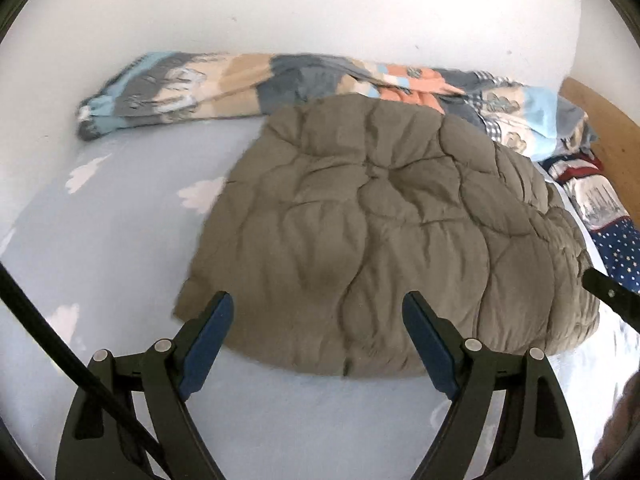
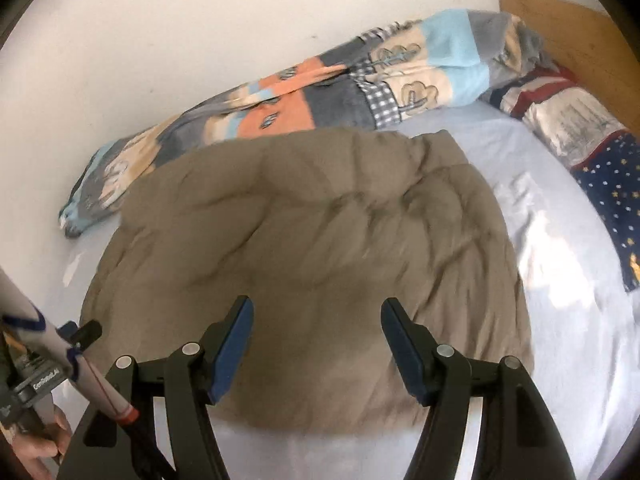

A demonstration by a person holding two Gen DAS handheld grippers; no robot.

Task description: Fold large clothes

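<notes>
A grey-brown quilted garment [image 1: 372, 224] lies folded into a thick pad on the light blue bed sheet [image 1: 100, 248]. It also shows in the right wrist view [image 2: 312, 264]. My left gripper [image 1: 318, 308] is open and empty, its blue-padded fingers over the garment's near edge. My right gripper [image 2: 316, 312] is open and empty above the near part of the garment. A tip of the right gripper [image 1: 608, 292] shows at the right edge of the left wrist view. The left gripper's handle [image 2: 44, 376] shows at the lower left of the right wrist view.
A rumpled patchwork blanket [image 1: 248, 84] lies along the white wall [image 1: 320, 8] behind the garment, seen too in the right wrist view [image 2: 328, 96]. A star-patterned navy pillow [image 2: 600, 168] lies at the right by a wooden headboard [image 2: 580, 36].
</notes>
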